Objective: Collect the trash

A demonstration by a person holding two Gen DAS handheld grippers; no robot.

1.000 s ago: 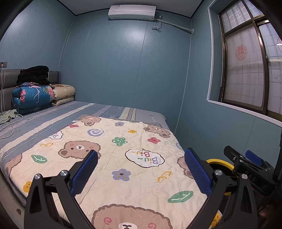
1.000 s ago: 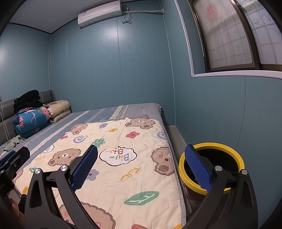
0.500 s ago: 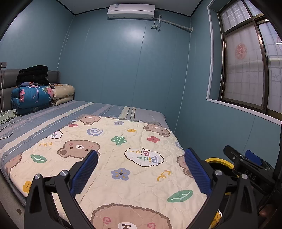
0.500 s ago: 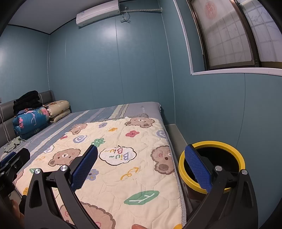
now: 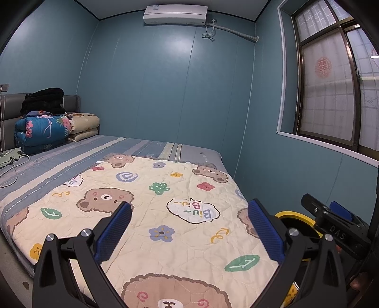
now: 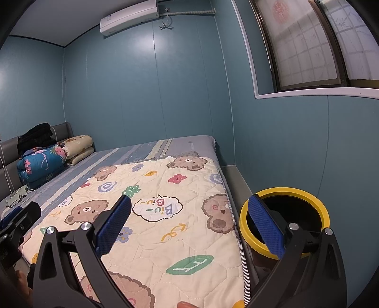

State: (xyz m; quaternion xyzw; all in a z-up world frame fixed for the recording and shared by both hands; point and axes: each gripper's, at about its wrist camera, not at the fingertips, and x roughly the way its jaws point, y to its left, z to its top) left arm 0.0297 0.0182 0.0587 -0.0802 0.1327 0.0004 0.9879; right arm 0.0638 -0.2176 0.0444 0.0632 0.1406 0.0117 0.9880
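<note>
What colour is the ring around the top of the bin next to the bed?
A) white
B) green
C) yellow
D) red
C: in the right wrist view the bin beside the bed has a bright yellow rim around a dark inside.

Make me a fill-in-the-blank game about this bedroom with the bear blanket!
1. The rim of the trash bin beside the bed is coloured ____.
2. The animals printed on the quilt are ____.
3. The white air conditioner is mounted high on the ____.
4. The left gripper and the right gripper both hold ____.

Missing words: yellow; bears; wall; nothing
</note>
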